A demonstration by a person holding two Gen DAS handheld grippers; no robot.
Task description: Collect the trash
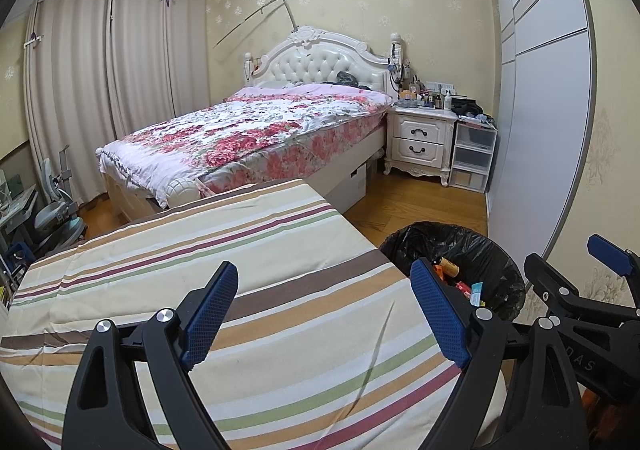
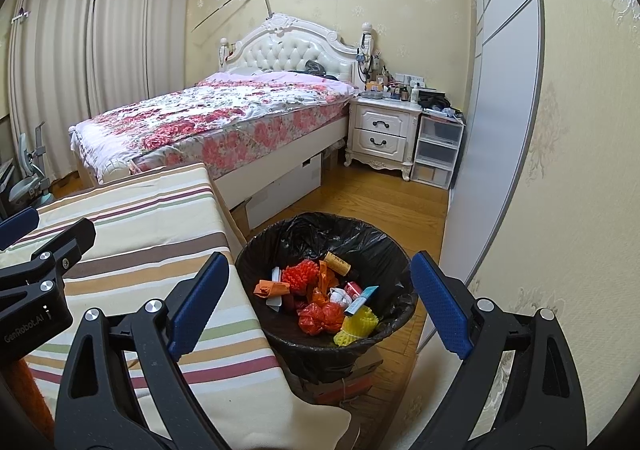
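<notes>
A trash bin lined with a black bag (image 2: 320,230) stands on the floor to the right of a striped-cloth table (image 2: 168,226). It holds several pieces of trash: red foam netting (image 2: 301,275), a red plastic bag (image 2: 320,317), yellow foam netting (image 2: 356,326), a brown cylinder (image 2: 337,262) and small wrappers. My right gripper (image 2: 320,306) is open and empty above the bin. My left gripper (image 1: 326,310) is open and empty above the striped cloth (image 1: 200,250). The bin (image 1: 480,246) shows at the right of the left wrist view.
A bed with a floral cover (image 2: 224,114) stands behind the table. A white nightstand (image 2: 382,134) and plastic drawers (image 2: 436,154) are at the back right. A sliding wardrobe door (image 2: 500,90) runs along the right. Curtains (image 2: 80,50) hang at the left. The floor is wood (image 2: 372,194).
</notes>
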